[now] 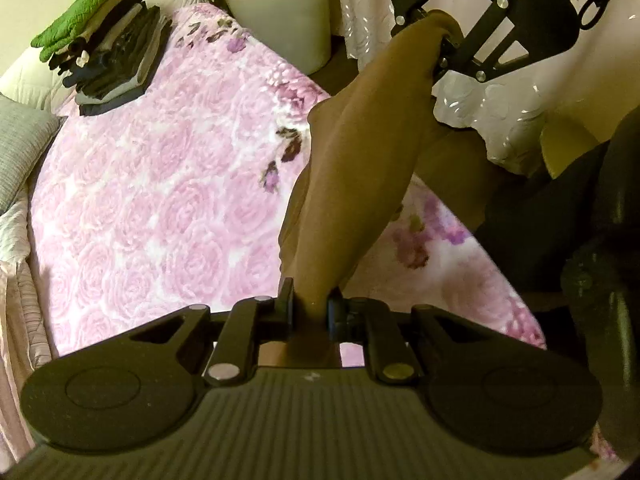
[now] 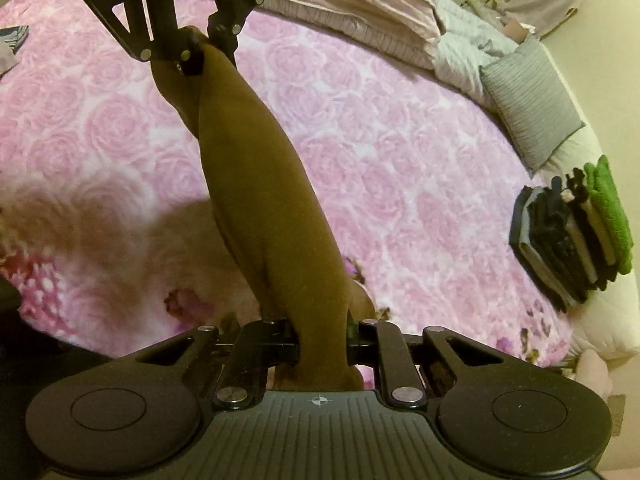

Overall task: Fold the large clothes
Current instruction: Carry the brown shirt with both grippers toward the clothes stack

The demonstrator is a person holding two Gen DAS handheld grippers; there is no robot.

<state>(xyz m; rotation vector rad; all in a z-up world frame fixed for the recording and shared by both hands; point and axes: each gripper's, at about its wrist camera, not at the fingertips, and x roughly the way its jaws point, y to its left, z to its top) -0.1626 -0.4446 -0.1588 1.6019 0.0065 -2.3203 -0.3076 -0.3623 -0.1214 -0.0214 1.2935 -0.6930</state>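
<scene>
Bed w/ a plush pink-lilac blanket (image 1: 160, 184), raised rose pattern, darker purple flower prints near its edge, fills most of both views. In left wrist view, upper left: a stack of folded clothes (image 1: 108, 56), mostly dark/grey layers w/ a green knit piece on top, sitting on the blanket by a white padded edge. Same stack at right edge of right wrist view. Grey ribbed cushion (image 1: 20, 152) at left edge; round white tub (image 1: 280, 12) top centre, beside a pale curtain w/ shiny flecks. Right wrist view, top: folded pinkish bedding and a crumpled white quilt along the far side of the bed.

Brown garment (image 1: 352, 168), smooth matte fabric, is off the blanket, pulled into a thick rolled band between the two tools. Long axis runs bottom centre to upper right in left wrist view, bottom centre to upper left in right wrist view; a looser part hangs down beneath, prob. the rest of the garment, hard to tell.

Left gripper (image 1: 311, 304): jaws nearly together, clamped on one end of the brown cloth. Right gripper (image 2: 322, 332): likewise pinched tight on the other end.
</scene>
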